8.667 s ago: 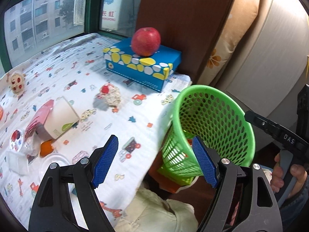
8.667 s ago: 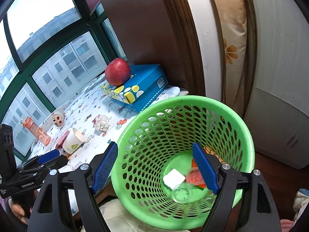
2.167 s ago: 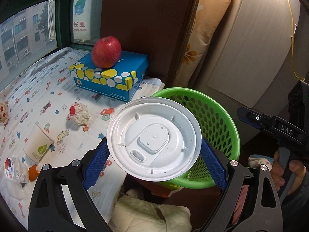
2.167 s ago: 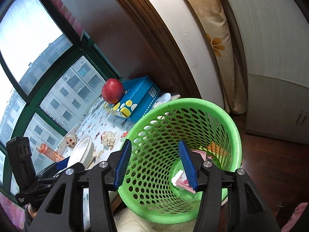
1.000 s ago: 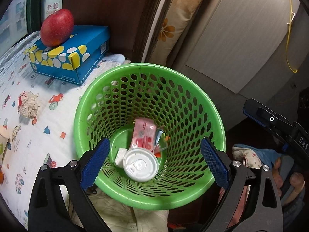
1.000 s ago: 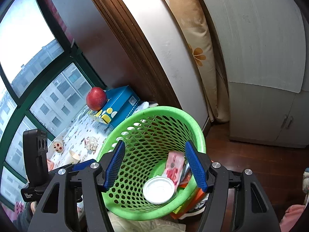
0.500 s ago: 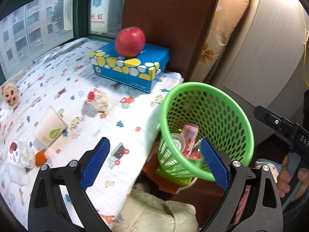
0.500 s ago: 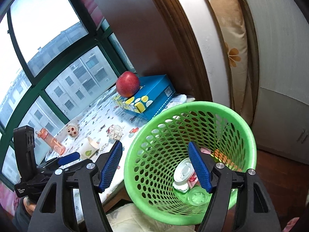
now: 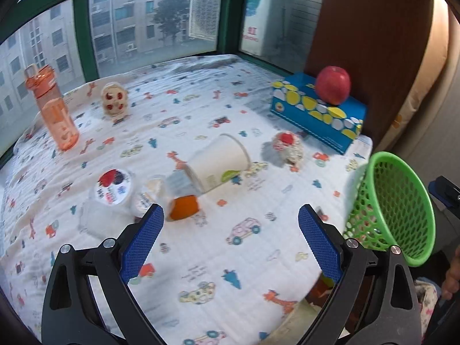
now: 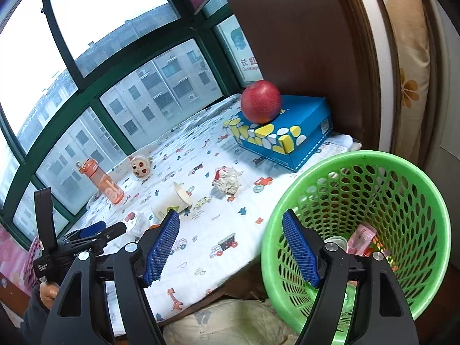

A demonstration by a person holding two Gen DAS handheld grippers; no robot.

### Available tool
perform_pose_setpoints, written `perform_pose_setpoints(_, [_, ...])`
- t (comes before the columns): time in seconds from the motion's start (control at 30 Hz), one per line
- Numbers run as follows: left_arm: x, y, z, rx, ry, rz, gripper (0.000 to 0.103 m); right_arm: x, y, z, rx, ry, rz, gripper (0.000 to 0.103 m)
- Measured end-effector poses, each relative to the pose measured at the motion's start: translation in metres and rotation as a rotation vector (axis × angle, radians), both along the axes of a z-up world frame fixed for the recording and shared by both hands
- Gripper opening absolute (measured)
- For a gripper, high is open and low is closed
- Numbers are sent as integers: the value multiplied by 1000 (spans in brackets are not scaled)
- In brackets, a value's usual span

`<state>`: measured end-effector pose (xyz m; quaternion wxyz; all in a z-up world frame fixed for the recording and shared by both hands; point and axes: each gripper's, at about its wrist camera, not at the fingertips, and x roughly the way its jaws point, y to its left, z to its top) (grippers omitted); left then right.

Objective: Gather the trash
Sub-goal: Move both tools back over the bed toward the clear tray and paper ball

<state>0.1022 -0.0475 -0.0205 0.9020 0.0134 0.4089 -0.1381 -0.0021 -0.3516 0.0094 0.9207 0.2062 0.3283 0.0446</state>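
Both pairs of blue-padded fingers grasp nothing. On the left gripper (image 9: 231, 220) they stand spread wide above the printed cloth (image 9: 201, 258); on the right gripper (image 10: 231, 247) they are spreading wider, with the near rim of the green basket (image 10: 431, 201) just at the right-hand pad. Inside the basket lie a pink wrapper (image 10: 363, 237) and a clear lid (image 10: 336, 241). Still on the cloth: a tipped paper cup (image 9: 220, 161), a crumpled paper ball (image 9: 287, 148), a yogurt tub (image 9: 110, 189) and an orange cap (image 9: 184, 207). A red apple (image 9: 333, 84) sits on the blue tissue box (image 9: 316, 112); an orange bottle (image 9: 53, 112) stands upright near the window.
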Motion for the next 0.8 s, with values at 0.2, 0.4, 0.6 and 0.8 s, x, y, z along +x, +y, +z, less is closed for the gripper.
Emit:
perform_pose_setpoints(0.2, [15, 65, -21, 45, 33, 123, 93, 15, 25, -2, -2, 11, 55, 72])
perform_pose_setpoints(0.4, [26, 111, -48, 80, 81, 183, 93, 28, 48, -5, -9, 28, 100, 72])
perform_pose_setpoints(0.6, [37, 126, -69, 82, 122, 178, 93, 39, 65, -9, -20, 44, 133, 72])
perform_pose_setpoints(0.8, [50, 132, -83, 91, 147, 186, 93, 48, 77, -15, -28, 63, 157, 73])
